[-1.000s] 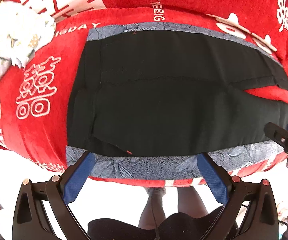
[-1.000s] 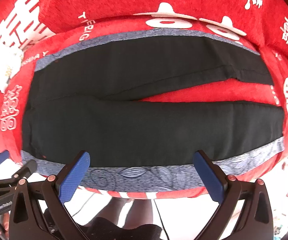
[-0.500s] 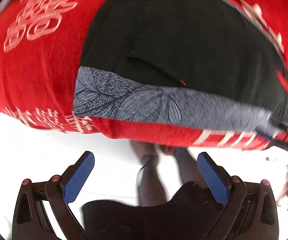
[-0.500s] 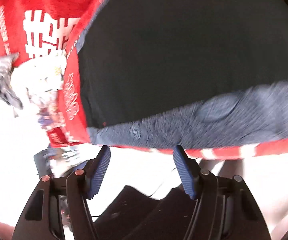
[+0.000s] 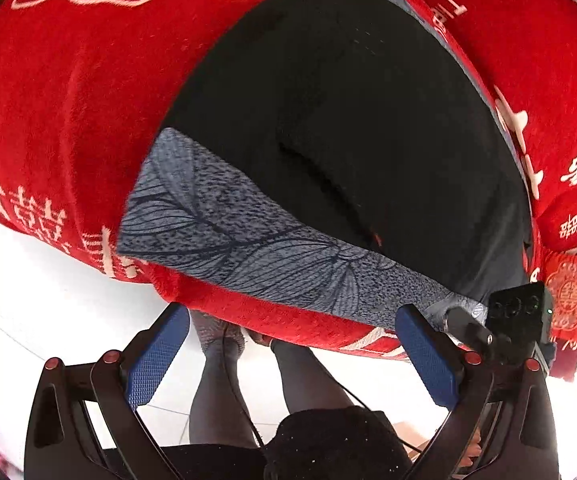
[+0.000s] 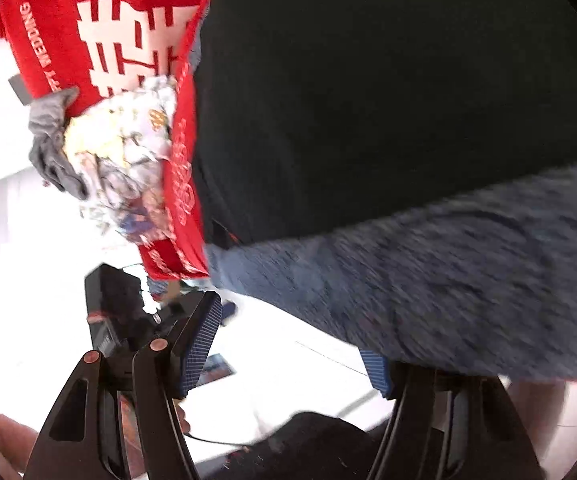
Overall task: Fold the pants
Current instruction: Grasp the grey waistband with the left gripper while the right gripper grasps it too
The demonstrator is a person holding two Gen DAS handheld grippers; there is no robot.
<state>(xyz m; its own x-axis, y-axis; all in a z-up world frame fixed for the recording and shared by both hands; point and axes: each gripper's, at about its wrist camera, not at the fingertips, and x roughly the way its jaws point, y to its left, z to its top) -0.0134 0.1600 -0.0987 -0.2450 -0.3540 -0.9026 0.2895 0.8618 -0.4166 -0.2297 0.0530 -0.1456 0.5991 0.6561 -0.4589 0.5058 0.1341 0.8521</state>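
— Two grippers, how do they stand?
— Left gripper (image 5: 292, 356) and right gripper (image 6: 292, 344) both spread wide, gripping nothing, just off the grey mat (image 5: 248, 248); black pants (image 5: 368, 120) lie on it

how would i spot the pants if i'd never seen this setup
Find the red blanket with white characters. On it lies a grey leaf-print cloth, and the pants lie flat on that. They are the only plain black fabric there.
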